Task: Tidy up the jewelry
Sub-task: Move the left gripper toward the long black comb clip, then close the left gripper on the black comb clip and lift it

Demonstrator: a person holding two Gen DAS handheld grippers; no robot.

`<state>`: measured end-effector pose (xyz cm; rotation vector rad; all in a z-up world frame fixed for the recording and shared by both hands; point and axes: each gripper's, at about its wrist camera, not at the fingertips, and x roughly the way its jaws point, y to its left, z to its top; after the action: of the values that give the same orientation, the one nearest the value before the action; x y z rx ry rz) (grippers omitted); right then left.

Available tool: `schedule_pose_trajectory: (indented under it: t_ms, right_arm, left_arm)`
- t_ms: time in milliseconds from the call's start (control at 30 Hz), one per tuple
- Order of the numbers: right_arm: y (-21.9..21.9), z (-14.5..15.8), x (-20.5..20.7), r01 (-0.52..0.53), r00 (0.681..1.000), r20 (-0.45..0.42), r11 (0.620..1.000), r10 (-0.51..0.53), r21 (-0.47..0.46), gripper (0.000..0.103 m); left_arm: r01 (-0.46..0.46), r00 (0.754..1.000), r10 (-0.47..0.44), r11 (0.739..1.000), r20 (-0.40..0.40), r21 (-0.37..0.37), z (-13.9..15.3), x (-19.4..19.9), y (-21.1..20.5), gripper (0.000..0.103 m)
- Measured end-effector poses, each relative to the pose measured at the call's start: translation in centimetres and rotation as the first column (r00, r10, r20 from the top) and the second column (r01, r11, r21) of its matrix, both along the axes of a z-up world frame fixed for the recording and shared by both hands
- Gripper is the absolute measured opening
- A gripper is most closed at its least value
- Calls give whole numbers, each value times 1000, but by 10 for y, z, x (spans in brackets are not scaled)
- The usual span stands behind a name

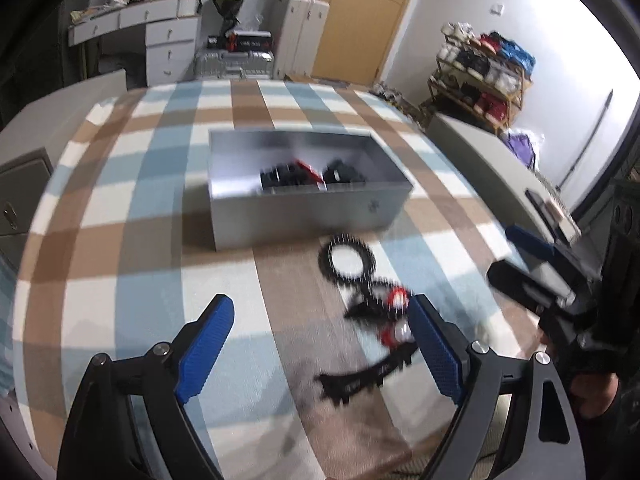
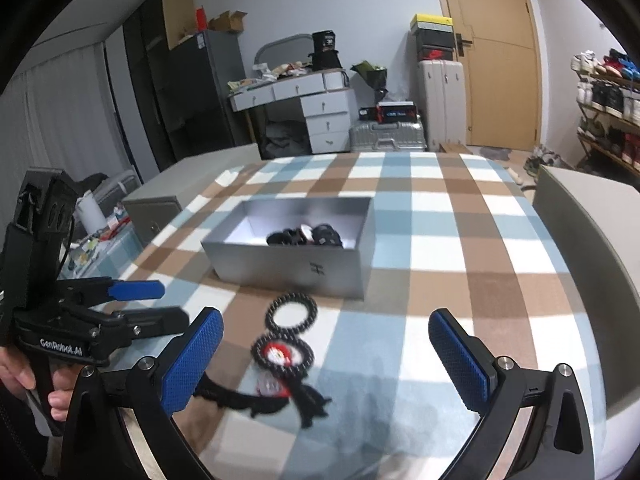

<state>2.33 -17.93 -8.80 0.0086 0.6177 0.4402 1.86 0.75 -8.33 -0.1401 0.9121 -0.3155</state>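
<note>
I had the checked cloth (image 2: 420, 216) under both tools, blue, brown and white squares across the whole work surface. On it stood the silver box (image 2: 296, 268), open at the top, with a small dark heap of jewelry (image 2: 306, 236) already lying on its floor, toward its right end.

My left gripper (image 1: 320, 354) was spread wide and held nothing. My right gripper (image 2: 326, 360) was spread just as wide, also empty, and hung above the loose pieces in front of the box.

Those pieces lay on the cloth, apart from the box: a black beaded ring (image 2: 291, 314) nearest it, then a second ring with a red and white tag (image 2: 282, 354), then a black strap (image 2: 240, 400) trailing toward me. Both views were smeared, so I could not tell whether the two rings merely touched or were linked.

That was my worry. If they were linked, lifting one would drag the other and the strap along, and something could drop short of the box. The beads also looked slippery between flat pads, so a shallow pinch could let the ring roll out.
</note>
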Motion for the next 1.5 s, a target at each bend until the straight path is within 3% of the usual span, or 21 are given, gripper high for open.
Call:
schedule_pose_trajectory:
  t_ms: [100,200,500,667,800,933,1000,1067,1133,1300,1400,1500]
  right_arm:
    - [-6,-8,-3,13,999,-40,1000,-12,12,103]
    - [-11,-15,-2,33,996,-87,999,-32,18,103]
    - [-23,-20,-9,76,991,-116,997,-72,30,103]
    - [-27,-21,-12,88,990,-118,995,-83,39,103]
    - [-28,-24,-12,94,988,-127,995,-90,28,103]
    - [-30,-25,-13,104,986,-135,994,-99,28,103]
    - [-30,-26,-13,107,985,-139,994,-101,33,103]
    - [-30,-26,-14,107,985,-141,994,-101,35,103]
    - [-30,-26,-14,108,984,-143,994,-103,29,103]
    - [-30,-25,-15,112,984,-140,993,-107,27,103]
    - [-29,-24,-16,106,985,-137,994,-102,22,103]
    - [-29,-26,-14,100,983,-157,994,-93,38,103]
  left_arm:
    - [68,997,-69,997,-41,-27,-9,-6,-6,86]
    - [116,991,-116,993,-73,-7,-16,-11,-15,86]
    - [243,958,-238,970,-163,14,-35,-4,-39,86]
    - [304,947,-288,948,-143,100,-36,-2,-53,85]
    - [365,927,-336,911,-166,193,-39,-4,-66,83]
    - [398,916,-364,876,-167,273,-39,-9,-74,57]
    - [410,911,-377,871,-165,271,-38,-11,-76,47]
    - [409,911,-378,873,-162,266,-37,-12,-76,26]
    - [404,913,-373,879,-164,253,-36,-11,-74,16]
    - [435,889,-410,895,-205,100,-35,-11,-64,10]
    - [425,898,-399,896,-186,132,-34,-21,-61,10]
    - [411,904,-392,907,-172,94,-30,-25,-54,10]
